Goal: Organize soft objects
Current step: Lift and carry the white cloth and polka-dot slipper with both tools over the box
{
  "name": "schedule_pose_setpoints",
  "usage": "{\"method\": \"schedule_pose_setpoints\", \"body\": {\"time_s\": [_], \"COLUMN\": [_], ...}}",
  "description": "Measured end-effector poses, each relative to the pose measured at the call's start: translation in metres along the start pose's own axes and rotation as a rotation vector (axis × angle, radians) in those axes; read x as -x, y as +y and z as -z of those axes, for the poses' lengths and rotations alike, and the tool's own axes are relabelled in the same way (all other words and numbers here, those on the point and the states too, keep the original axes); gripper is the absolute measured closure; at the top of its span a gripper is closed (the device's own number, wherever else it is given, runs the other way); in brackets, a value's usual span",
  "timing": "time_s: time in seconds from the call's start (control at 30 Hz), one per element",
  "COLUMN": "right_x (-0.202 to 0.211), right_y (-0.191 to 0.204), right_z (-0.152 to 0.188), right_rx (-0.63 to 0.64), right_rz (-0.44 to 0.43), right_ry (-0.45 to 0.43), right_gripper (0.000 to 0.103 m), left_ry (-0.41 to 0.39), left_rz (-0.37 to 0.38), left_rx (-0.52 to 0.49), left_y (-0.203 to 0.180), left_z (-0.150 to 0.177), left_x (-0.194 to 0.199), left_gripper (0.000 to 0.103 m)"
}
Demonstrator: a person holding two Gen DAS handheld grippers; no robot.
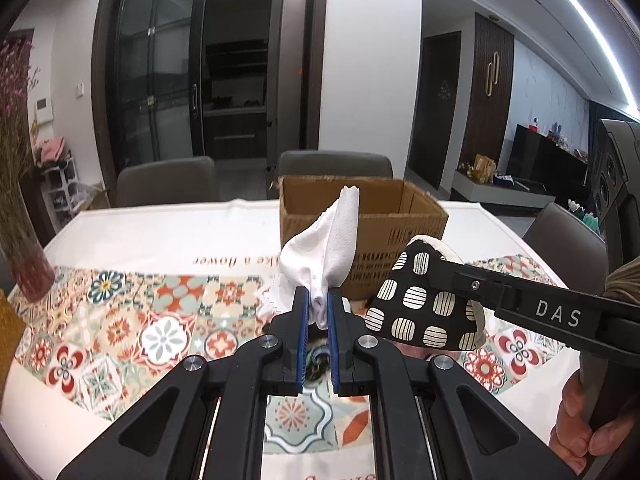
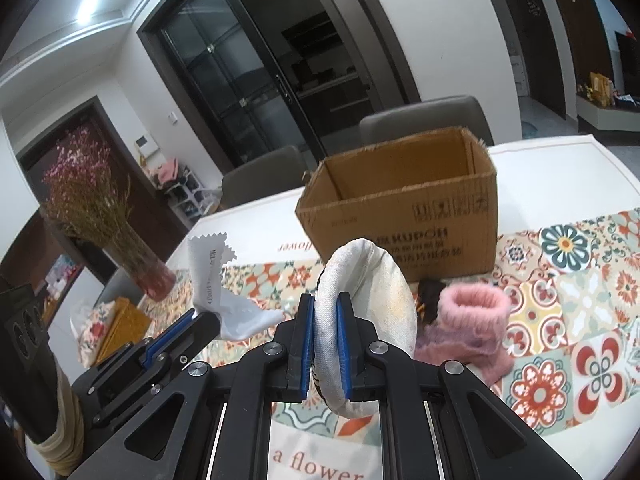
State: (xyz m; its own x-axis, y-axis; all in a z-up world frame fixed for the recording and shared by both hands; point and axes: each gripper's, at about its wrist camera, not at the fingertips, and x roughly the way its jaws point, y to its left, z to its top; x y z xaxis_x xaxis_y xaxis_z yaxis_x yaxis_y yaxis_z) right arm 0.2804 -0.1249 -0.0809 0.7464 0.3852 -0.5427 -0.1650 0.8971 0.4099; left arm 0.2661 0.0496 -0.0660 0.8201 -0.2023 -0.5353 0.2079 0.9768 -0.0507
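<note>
Now | left gripper (image 1: 318, 308) clamps white cloth (image 1: 324, 248) | right gripper (image 2: 325, 316) clamps padded mitt (image 2: 372, 292) | cardboard box (image 2: 404, 216) open-topped, straight beyond both jaws, nearer right.

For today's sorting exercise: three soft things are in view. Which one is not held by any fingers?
The pink fluffy sock, lying on the tablecloth; the white cloth and the patterned slipper are each pinched.

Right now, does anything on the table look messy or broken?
Yes, a little. The cardboard box has a ragged, torn top rim, as if its flaps were ripped off. The pink fuzzy sock lies crumpled on the tablecloth beside the box instead of inside. Nothing looks spilled.
</note>
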Motion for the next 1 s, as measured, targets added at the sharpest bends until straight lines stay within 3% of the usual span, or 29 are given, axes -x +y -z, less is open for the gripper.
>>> {"method": "schedule_pose_setpoints", "body": {"time_s": [1.0], "right_x": [0.025], "right_y": [-0.013], "right_z": [-0.082], "right_rx": [0.005], "right_rz": [0.041], "right_ry": [-0.221], "right_gripper": [0.091], "left_ry": [-0.174], "left_rz": [0.043], "left_rx": [-0.081], "left_y": [-0.022], "left_z": [-0.085], "left_x": [-0.025], "left_gripper": [0.092]}}
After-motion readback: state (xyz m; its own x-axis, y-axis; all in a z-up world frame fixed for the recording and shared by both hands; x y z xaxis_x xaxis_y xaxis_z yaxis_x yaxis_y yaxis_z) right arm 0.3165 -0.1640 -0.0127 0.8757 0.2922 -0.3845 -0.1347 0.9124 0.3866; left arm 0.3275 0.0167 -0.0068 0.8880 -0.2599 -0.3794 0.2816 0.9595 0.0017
